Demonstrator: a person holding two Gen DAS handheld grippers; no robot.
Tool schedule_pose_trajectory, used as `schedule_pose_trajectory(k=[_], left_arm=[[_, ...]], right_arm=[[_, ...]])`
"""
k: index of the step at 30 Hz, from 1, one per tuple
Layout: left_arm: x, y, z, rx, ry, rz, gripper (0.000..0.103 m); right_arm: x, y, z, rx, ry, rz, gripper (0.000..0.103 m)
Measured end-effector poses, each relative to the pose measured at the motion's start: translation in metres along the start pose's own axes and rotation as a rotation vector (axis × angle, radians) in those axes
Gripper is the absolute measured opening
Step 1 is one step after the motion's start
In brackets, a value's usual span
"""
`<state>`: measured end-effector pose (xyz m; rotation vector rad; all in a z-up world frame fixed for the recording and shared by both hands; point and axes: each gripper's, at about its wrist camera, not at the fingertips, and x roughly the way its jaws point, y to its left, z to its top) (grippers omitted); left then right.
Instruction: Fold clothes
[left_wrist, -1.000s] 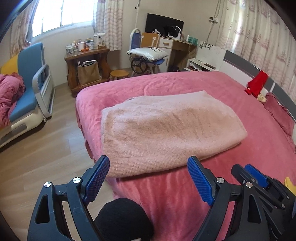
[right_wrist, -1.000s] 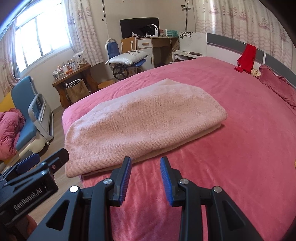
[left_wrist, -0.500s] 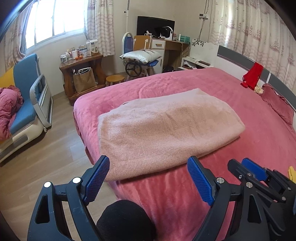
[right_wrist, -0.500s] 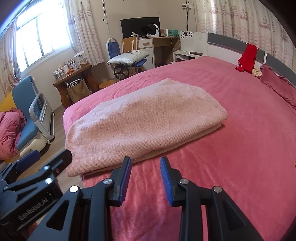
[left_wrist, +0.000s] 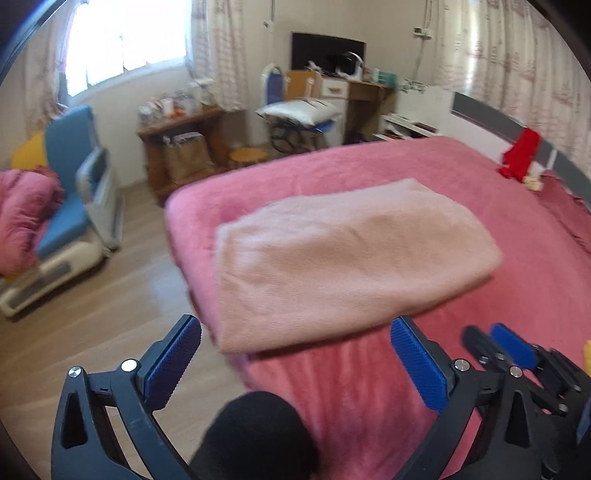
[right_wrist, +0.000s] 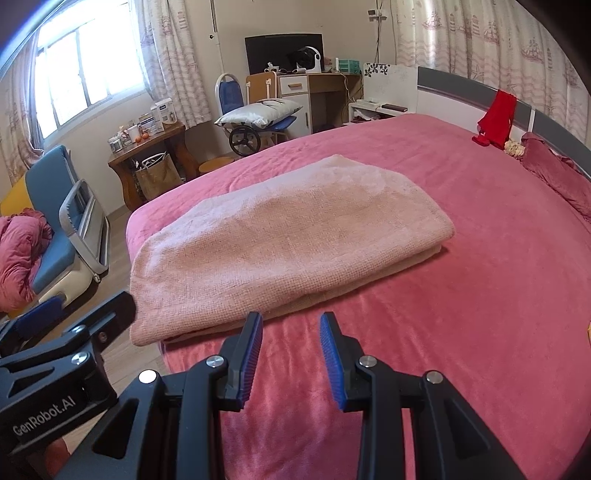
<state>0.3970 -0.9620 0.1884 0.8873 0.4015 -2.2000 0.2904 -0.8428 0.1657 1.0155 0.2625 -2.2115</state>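
Pink folded blanket (right_wrist: 288, 243) lies ahead, long axis crosswise; left gripper (left_wrist: 295, 365) spread wide, right gripper (right_wrist: 291, 358) narrowly parted, both empty.

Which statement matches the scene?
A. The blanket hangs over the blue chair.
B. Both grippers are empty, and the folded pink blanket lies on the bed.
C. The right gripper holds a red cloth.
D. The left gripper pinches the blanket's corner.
B: the left gripper and right gripper hold nothing, and the folded pink blanket lies flat on the bed.
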Motion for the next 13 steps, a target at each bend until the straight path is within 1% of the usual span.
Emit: schedule_pose_trajectory(k=[5,7,10,13], left_arm=[[0.0048,-0.0024,-0.0033,0.014,0.022,-0.017,0.103],[0.0032,-0.0039,-0.0041,0.029,0.002,0.002,0.103],[0.0006,-0.0044,-0.0042,0.030,-0.019,0.002,0.103],[0.0008,-0.0013,-0.0029,0.008,-0.020,-0.025,0.103]], right_arm=[[-0.0014,-0.0007,-0.0004,0.005,-0.004,-0.004,0.032],[-0.0017,-0.0011,-0.0001,0.006,-0.005,0.001,0.032],[-0.0014,-0.0019,0.0008,0.002,-0.009,-0.004,0.032],[-0.0010,-0.0034,0.0007,0.008,-0.006,-0.002,0.032]])
